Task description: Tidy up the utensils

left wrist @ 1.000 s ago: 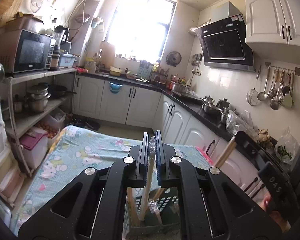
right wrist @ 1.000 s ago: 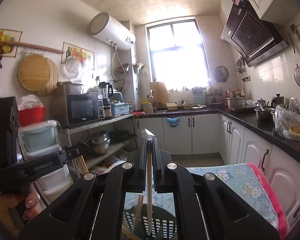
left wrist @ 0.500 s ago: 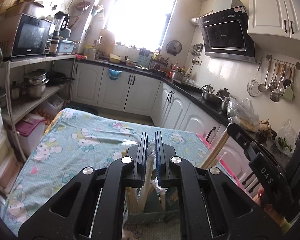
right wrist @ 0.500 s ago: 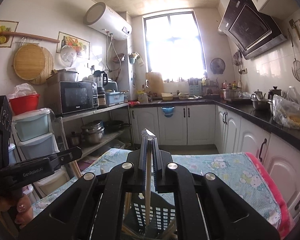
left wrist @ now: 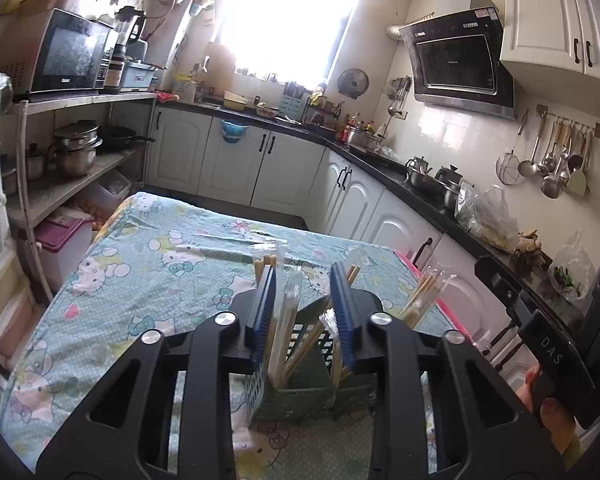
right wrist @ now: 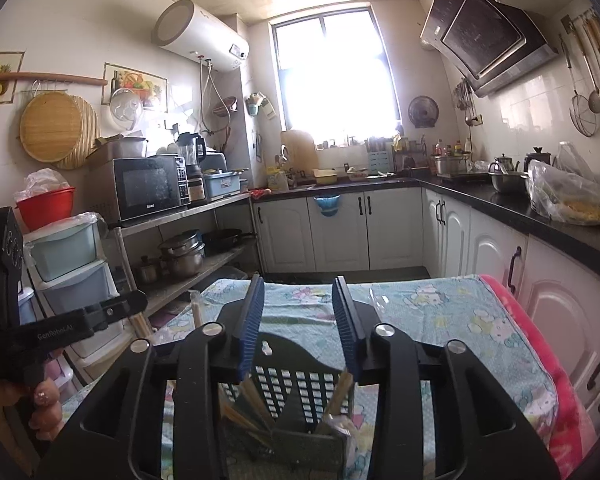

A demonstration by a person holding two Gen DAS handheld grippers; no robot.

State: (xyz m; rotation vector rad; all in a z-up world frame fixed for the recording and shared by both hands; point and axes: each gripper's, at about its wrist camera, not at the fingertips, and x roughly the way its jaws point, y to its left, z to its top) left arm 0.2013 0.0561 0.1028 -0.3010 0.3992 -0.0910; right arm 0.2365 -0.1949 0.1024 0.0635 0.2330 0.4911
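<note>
A green slotted caddy [left wrist: 300,396] stands on the table's cartoon-print cloth [left wrist: 160,264], just below both grippers. My left gripper [left wrist: 302,280] hangs over it with its jaws opening. A plastic-wrapped pair of chopsticks [left wrist: 290,304] stands loose between the blue pads, its lower end in the caddy. More wrapped chopsticks [left wrist: 420,300] lean at the caddy's right side. In the right wrist view the right gripper [right wrist: 298,292] is over the caddy [right wrist: 300,384], jaws opening, with nothing between the pads. Chopsticks [right wrist: 340,392] lean inside the caddy below it.
A pink blanket edge [right wrist: 540,340] runs along the table's right side, next to white cabinets [right wrist: 496,248]. A metal rack with pots [left wrist: 76,152] and plastic drawers [right wrist: 68,264] stand to the left. Clear wrappers [left wrist: 268,242] lie on the cloth beyond the caddy.
Both grippers have come down toward the caddy. Each was shut on wrapped chopsticks; both have opened, and the chopsticks now stand in the caddy.
</note>
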